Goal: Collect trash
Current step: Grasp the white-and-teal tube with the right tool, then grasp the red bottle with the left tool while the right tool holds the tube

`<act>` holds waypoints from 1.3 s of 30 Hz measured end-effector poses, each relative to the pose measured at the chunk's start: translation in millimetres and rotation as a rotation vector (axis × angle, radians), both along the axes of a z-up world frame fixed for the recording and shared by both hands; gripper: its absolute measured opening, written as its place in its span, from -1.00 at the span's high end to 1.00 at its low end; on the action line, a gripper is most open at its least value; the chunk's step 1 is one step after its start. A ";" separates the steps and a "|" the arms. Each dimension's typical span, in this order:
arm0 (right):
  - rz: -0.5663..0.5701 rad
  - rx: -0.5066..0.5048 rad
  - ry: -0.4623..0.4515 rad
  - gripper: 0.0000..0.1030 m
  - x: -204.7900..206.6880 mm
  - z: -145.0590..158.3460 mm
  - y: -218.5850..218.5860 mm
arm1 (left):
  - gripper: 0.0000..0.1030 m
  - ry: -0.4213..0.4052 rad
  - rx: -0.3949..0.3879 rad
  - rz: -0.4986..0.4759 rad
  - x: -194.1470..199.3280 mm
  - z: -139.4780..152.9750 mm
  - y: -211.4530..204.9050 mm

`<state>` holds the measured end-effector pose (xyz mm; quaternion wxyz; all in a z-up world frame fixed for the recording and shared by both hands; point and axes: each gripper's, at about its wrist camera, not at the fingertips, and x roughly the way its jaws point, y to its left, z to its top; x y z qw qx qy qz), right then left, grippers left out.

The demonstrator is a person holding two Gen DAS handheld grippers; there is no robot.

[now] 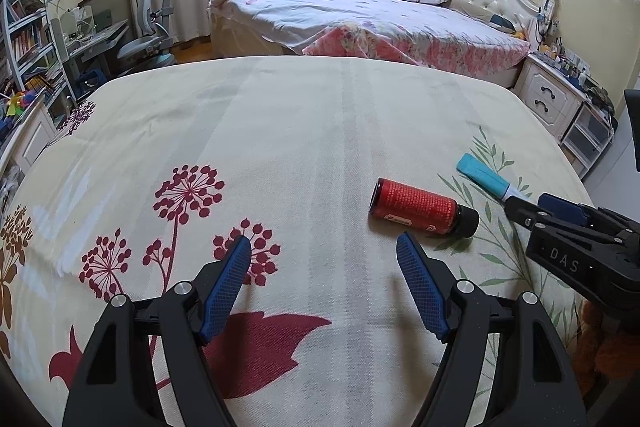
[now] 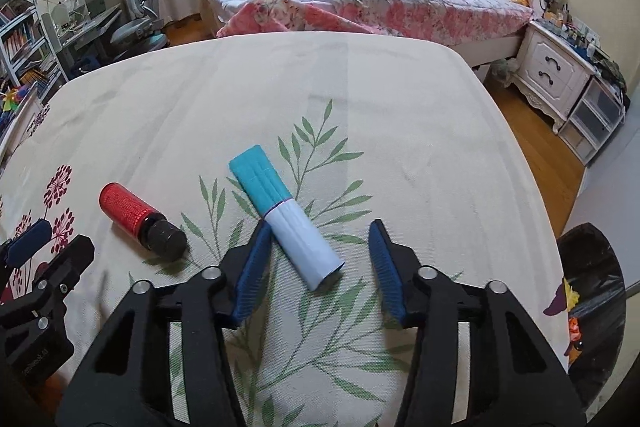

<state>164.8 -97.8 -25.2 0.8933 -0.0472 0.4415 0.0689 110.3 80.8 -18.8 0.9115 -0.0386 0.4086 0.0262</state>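
Note:
A small red bottle [image 1: 416, 205] with a black cap lies on its side on the flowered tablecloth [image 1: 304, 131]. It is just ahead and right of my left gripper [image 1: 324, 239], which stands open with nothing between its fingers. A teal and white rolled packet [image 2: 280, 215] lies on the cloth, its white end between the fingers of my right gripper [image 2: 319, 225]. The left pad is at the packet's side and the right pad stands clear of it. In the left wrist view the right gripper [image 1: 520, 207] covers the packet's [image 1: 482, 174] white end. The bottle [image 2: 128, 209] lies left of the right gripper.
A black bin bag [image 2: 592, 267] stands off the table's right edge. Beyond the table are a bed [image 1: 380, 23] with flowered bedding, a white nightstand [image 1: 548, 95] at the right, and a desk chair [image 1: 148, 39] and bookshelves [image 1: 24, 39] at the left.

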 end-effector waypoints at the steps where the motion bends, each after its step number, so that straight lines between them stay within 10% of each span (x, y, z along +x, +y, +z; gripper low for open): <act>1: -0.004 0.005 -0.001 0.34 -0.5 0.5 -3.2 | -0.42 -0.001 0.002 -0.005 0.6 -0.1 -0.9; 8: -0.030 0.012 -0.006 0.56 -4.2 0.2 -15.8 | -0.47 -0.011 0.028 -0.050 5.1 0.7 -14.7; 12: -0.032 0.036 -0.007 -0.03 -2.4 1.1 -18.5 | -0.47 -0.008 0.021 -0.046 6.0 0.6 -14.3; 21: -0.006 0.021 -0.003 -0.04 14.7 -1.2 -6.6 | -0.47 -0.006 0.012 -0.044 6.5 1.0 -13.6; 28: 0.000 -0.010 -0.018 0.61 13.7 -1.4 -1.8 | -0.47 -0.009 0.013 -0.064 10.1 1.6 -16.6; 39: -0.076 -0.009 -0.026 0.67 1.3 -0.8 -29.6 | -0.48 -0.022 0.038 -0.140 19.9 3.1 -35.5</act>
